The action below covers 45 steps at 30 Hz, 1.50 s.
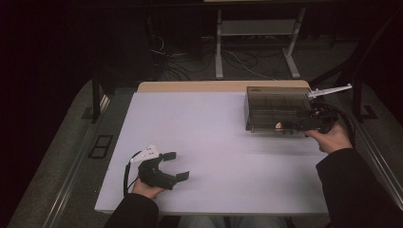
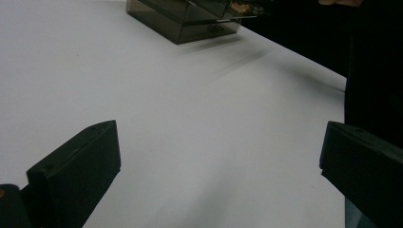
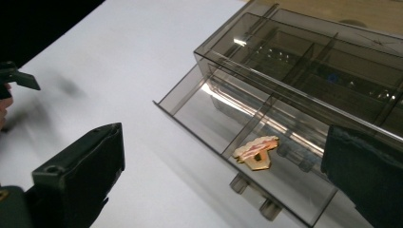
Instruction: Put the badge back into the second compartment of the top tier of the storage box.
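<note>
We hold our left gripper (image 1: 177, 165) low at about seven o'clock, the hand (image 1: 145, 188) gripping its body from beneath, its jaws spread wide and aimed toward three o'clock with nothing between them. Our right gripper (image 1: 304, 126) sits out at two o'clock, the right hand (image 1: 331, 138) wrapped round it from the near side with a dark sleeve trailing back to five o'clock; its jaws stand fully apart and empty, pointing toward nine o'clock.
</note>
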Tool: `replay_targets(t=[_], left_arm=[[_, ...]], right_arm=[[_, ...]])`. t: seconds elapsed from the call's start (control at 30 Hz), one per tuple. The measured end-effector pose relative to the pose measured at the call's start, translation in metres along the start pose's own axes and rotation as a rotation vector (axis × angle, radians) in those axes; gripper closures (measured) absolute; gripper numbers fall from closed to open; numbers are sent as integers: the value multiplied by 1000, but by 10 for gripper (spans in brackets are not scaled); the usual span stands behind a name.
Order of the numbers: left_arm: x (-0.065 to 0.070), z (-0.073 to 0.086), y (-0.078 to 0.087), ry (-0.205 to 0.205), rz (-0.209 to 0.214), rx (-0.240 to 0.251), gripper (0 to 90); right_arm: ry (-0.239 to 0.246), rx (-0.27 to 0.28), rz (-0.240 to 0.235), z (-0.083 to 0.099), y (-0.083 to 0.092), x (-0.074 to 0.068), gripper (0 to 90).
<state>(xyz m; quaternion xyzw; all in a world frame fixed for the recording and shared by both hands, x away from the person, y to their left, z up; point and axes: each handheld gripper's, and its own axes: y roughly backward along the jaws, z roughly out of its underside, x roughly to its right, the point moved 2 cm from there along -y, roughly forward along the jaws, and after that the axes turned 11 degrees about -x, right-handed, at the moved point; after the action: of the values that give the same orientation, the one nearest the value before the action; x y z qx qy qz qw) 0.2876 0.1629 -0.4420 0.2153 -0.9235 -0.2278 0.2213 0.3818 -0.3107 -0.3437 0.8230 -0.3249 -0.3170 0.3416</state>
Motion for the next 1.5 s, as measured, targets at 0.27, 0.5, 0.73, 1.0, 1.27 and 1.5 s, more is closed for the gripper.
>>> replay_targets(t=[0.27, 0.5, 0.73, 1.0, 1.27, 1.5], left_arm=[[0, 0, 0, 0, -1, 0, 0], [0, 0, 0, 0, 0, 1, 0], [0, 0, 0, 0, 0, 0, 0], [0, 0, 0, -1, 1, 1, 0], [0, 0, 0, 0, 2, 1, 0], [0, 0, 0, -1, 3, 0, 0]], right_arm=[[27, 31, -21, 14, 4, -11, 0], [47, 45, -39, 25, 4, -19, 0], [66, 45, -52, 33, 2, -28, 0], [79, 42, -70, 43, -5, -35, 0], [81, 34, -81, 56, -13, -39, 0], [85, 47, -83, 67, -19, -45, 0]])
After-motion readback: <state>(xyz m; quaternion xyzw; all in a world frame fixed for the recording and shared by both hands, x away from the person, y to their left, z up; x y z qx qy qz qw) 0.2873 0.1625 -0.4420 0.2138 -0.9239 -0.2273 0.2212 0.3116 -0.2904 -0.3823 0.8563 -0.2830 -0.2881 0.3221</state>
